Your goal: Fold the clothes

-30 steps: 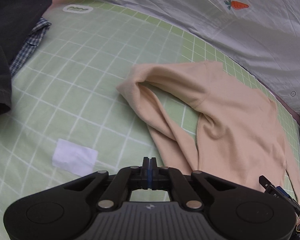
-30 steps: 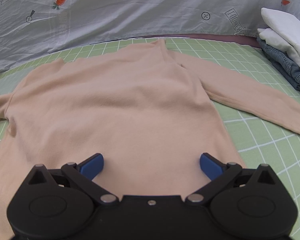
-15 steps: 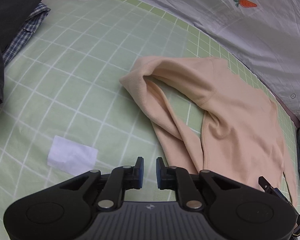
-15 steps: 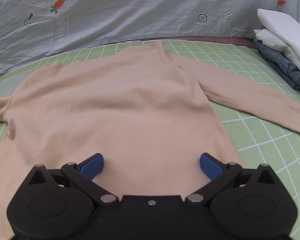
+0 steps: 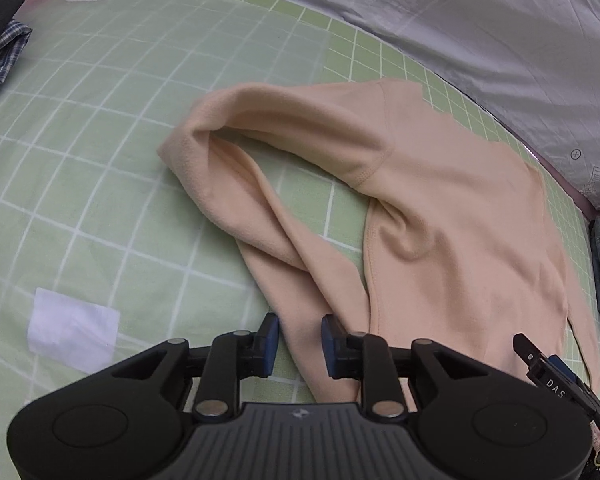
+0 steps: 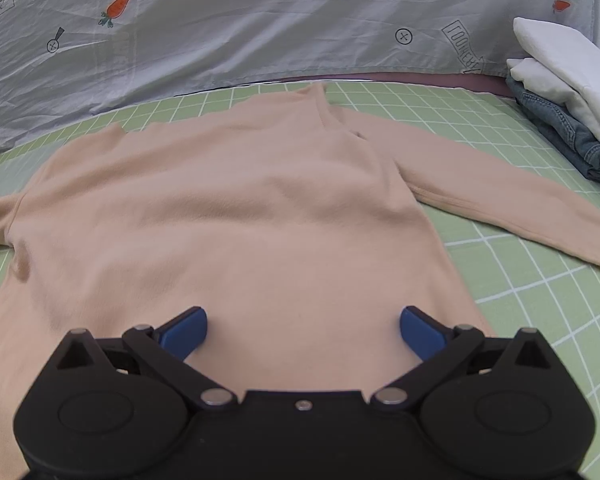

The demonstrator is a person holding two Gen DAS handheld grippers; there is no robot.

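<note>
A peach long-sleeved sweater (image 6: 260, 208) lies flat on the green grid mat (image 6: 540, 280). In the left wrist view its left sleeve (image 5: 268, 208) is bent back toward the hem, with the body (image 5: 460, 220) to the right. My left gripper (image 5: 298, 342) is partly open, its jaws on either side of the sleeve's end, not closed on it. My right gripper (image 6: 302, 330) is wide open over the lower body of the sweater, holding nothing. The right sleeve (image 6: 520, 204) lies stretched out to the right.
A stack of folded white cloth and jeans (image 6: 560, 100) sits at the right edge of the mat. A grey printed sheet (image 6: 260, 20) runs along the back. A white patch (image 5: 72, 330) lies on the mat at left. A plaid shirt (image 5: 0, 64) and dark cloth lie far left.
My left gripper was shut a second ago and has opened step by step. It has moved forward to the sleeve's end. The right gripper has stayed open and barely moved.
</note>
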